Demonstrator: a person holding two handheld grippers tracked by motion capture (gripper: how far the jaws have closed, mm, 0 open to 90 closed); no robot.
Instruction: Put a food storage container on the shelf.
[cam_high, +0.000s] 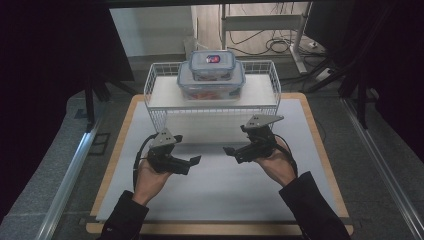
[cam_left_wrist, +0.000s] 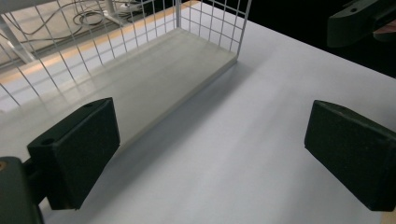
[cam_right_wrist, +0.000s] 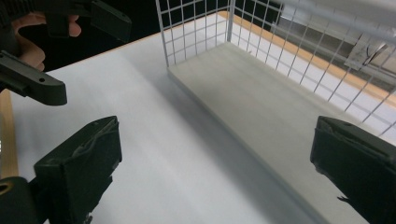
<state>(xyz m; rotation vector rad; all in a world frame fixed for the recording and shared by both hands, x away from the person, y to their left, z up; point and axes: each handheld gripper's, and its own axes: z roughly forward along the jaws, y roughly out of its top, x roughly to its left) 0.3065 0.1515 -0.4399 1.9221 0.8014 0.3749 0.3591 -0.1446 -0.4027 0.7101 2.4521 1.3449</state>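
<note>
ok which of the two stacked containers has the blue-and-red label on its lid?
The smaller container, stacked on top. The larger container beneath it, on the wire shelf, shows no such label.

White wire rack (cam_high: 159, 116), matt white mat (cam_high: 215, 185), clear plastic boxes (cam_high: 211, 82).

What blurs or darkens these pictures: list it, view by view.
High view: black surround, table evenly lit, containers sharp. Left gripper view: soft shadow beside the rack's shelf, near jaws slightly soft. Right gripper view: streaky blur at the rack's upper wire, dark far corner.

Small box (cam_high: 212, 63) on larger box (cam_high: 211, 85) — seemingly atop rack (cam_high: 161, 112)
</note>
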